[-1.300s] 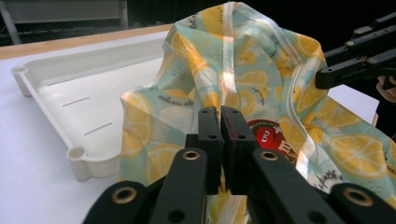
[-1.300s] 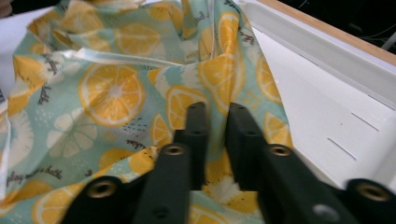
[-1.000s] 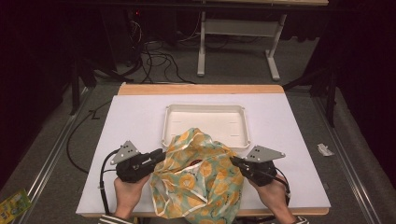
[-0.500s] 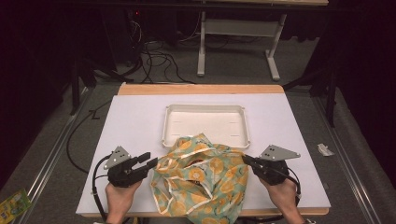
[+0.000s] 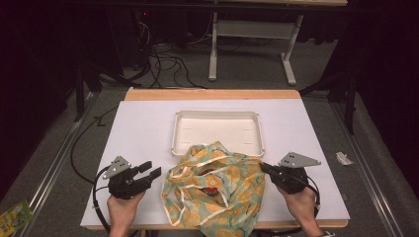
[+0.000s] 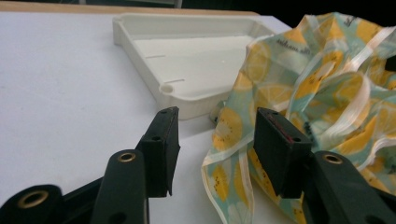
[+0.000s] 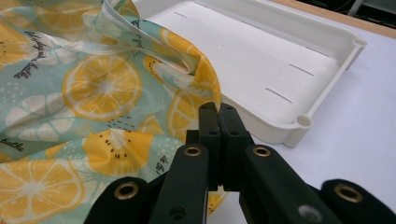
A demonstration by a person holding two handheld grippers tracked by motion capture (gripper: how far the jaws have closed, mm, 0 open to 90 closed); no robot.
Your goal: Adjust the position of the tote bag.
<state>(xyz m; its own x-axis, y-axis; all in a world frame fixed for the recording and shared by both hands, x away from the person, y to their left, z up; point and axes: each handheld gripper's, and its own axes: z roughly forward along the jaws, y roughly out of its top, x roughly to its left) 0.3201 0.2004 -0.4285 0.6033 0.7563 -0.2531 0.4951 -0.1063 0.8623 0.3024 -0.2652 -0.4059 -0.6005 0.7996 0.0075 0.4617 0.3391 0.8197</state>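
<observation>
My right tool (image 5: 263, 168) is clamped on the edge of the crumpled teal cloth printed with yellow lemon slices (image 5: 217, 190), which lies on the white surface (image 5: 143, 133), touching the near rim of the shallow white plastic tray (image 5: 217, 114). My left tool (image 5: 153, 170) has just been opening; its jaws stand apart beside the cloth's left edge.
</observation>
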